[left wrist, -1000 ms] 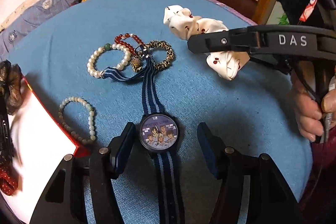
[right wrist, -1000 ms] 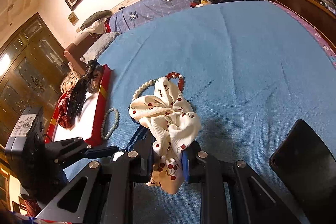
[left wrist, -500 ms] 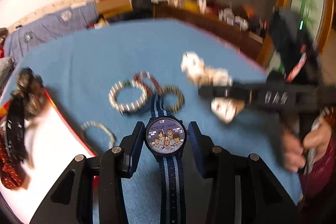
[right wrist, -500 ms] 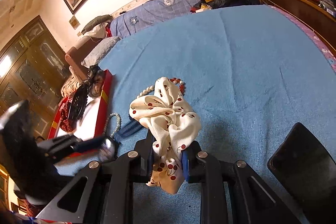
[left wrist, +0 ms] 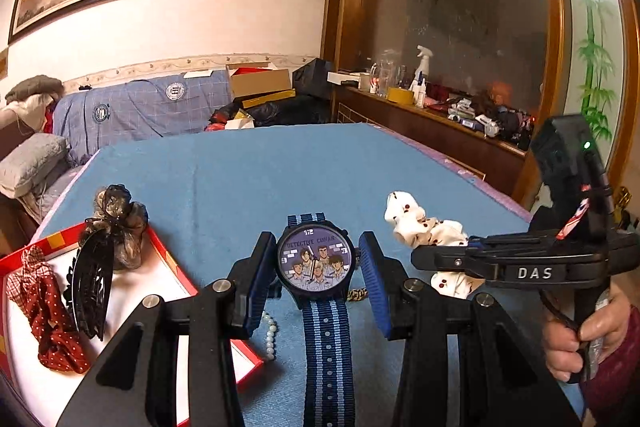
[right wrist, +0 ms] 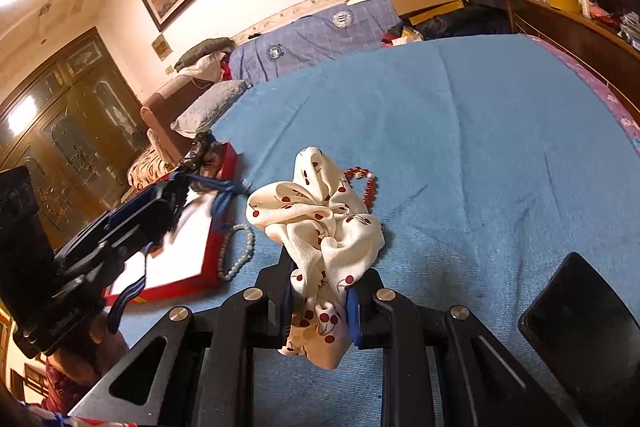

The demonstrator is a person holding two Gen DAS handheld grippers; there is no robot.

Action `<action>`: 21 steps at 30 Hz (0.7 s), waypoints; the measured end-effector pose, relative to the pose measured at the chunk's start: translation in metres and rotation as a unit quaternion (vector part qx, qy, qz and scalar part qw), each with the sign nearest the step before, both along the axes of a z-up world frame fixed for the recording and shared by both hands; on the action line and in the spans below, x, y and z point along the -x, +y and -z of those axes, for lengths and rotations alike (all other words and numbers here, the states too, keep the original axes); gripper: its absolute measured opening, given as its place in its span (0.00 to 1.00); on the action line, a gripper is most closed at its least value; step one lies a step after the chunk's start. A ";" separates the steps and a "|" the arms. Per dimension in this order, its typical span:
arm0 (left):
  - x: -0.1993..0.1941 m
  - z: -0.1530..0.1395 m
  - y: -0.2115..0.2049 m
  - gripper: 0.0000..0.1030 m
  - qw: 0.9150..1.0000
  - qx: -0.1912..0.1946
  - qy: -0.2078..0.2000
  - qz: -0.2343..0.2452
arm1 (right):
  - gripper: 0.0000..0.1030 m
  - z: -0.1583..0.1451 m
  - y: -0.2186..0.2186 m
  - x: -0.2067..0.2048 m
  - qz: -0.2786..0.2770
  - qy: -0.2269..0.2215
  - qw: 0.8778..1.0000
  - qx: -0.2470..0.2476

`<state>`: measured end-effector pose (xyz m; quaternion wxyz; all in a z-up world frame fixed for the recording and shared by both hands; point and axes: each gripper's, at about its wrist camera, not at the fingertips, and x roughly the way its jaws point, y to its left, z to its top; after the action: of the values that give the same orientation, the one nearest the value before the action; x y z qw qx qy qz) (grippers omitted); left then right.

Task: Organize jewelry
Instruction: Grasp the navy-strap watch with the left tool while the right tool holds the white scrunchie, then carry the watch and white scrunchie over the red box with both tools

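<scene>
- The left gripper has gone from standing wide around the watch, which lay flat on the blue cloth a second ago, to clenching it by the sides of the case.
- The watch is now raised off the cloth: in the left view the room behind it has tilted into sight, and the striped strap hangs down between the fingers toward the camera.
- In the right view the far strap end trails from the left gripper above the near edge of the red tray, so the watch seems already on its way leftward.
- The right gripper has not changed: it keeps its pads pinched on the cherry scrunchie, held just above the cloth at the right.
- Left on the cloth are a pale bead bracelet just beside the tray's right rim and a red bead bracelet behind the scrunchie.
- The tray already holds a black hair claw, a brown scrunchie and a red dotted scrunchie.
- My reading: one more piece has been picked and next needs a bare white patch of tray; the dangling strap could snag the rim or the pale beads.
</scene>
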<state>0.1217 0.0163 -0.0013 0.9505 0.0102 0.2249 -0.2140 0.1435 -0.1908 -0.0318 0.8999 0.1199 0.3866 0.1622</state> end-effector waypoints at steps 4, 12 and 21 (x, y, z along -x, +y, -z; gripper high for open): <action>0.000 0.000 -0.002 0.40 1.000 -0.009 -0.003 -0.008 | 0.22 -0.001 0.004 0.002 -0.006 -0.008 1.000 0.006; 0.000 0.002 0.000 0.40 1.000 -0.014 -0.007 -0.025 | 0.22 0.001 0.003 0.002 -0.008 -0.007 1.000 0.007; -0.003 0.003 0.004 0.40 0.999 -0.014 -0.002 -0.039 | 0.22 0.003 0.004 0.001 -0.011 -0.005 1.000 0.009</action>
<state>0.1248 0.0200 -0.0038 0.9584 0.0154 0.2261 -0.1735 0.1424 -0.1869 -0.0347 0.9011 0.1069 0.3847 0.1691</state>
